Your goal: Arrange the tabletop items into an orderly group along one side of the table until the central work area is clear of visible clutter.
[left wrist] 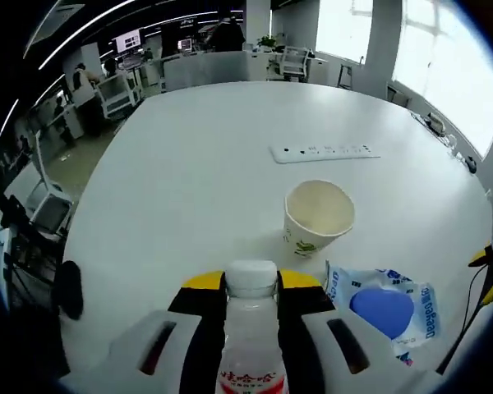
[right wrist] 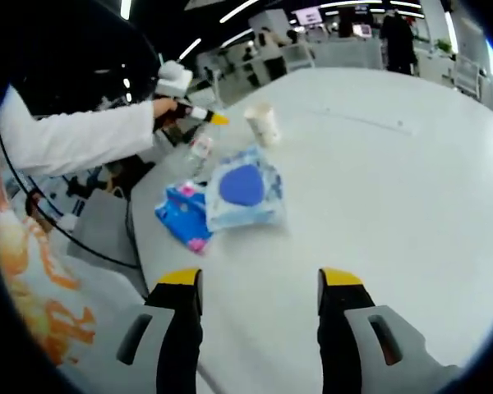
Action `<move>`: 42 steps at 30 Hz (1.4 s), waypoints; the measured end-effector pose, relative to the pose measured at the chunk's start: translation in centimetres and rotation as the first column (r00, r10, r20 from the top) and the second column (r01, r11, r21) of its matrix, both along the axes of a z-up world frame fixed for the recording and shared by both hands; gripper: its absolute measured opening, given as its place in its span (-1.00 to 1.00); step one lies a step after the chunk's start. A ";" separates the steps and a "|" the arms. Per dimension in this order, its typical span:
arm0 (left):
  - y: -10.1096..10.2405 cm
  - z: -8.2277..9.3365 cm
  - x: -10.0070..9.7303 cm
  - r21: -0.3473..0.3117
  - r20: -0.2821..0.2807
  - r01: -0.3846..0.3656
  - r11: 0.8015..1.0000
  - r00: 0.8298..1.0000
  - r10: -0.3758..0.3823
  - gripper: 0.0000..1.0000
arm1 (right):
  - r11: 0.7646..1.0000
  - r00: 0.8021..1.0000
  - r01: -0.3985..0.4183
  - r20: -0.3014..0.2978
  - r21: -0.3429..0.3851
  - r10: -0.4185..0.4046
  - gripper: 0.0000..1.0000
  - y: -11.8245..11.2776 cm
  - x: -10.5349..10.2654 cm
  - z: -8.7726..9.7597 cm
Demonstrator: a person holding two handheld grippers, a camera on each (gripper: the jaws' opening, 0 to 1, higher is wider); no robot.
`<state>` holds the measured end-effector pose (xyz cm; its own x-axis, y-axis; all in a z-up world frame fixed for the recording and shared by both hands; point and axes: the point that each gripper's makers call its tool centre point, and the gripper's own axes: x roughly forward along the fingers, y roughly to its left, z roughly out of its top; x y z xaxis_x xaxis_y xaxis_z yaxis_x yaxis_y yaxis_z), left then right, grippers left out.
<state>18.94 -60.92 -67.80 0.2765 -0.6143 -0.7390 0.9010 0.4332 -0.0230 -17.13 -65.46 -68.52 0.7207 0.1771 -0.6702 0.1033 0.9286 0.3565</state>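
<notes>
The left gripper is closed on a clear water bottle with a white cap, held upright between its yellow-tipped jaws near the edge of the white tabletop. Just ahead stands an empty paper cup; to its right lies a wet-wipes pack with a blue oval flap, and a white power strip sits further out. The right gripper hangs wide apart with nothing between its jaws, over bare tabletop, looking toward the wipes pack and a smaller blue patterned packet touching it. The bottle probably belongs beside the cup: set it down vertically, close enough to form a row but not so close that it tips the light cup, and release only once the base sits flat. The free gripper seems best placed to nudge the packs edgeward.
</notes>
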 end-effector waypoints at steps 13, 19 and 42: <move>5.3 4.2 -1.1 -0.138 0.036 -0.103 0.985 0.993 0.108 -0.60 | 1.000 0.999 -0.023 0.026 -0.020 0.023 0.10 1.0 -0.7 0.6; 6.5 5.0 -1.6 -0.168 0.038 -0.133 0.977 0.989 0.141 -0.60 | 0.999 0.999 -0.015 0.040 -0.034 0.016 0.11 1.0 -1.0 1.2; 0.4 9.1 3.5 -0.272 0.073 -0.140 0.952 0.984 0.165 -0.61 | 0.999 0.997 0.038 0.062 -0.022 -0.037 0.11 0.2 -1.4 1.8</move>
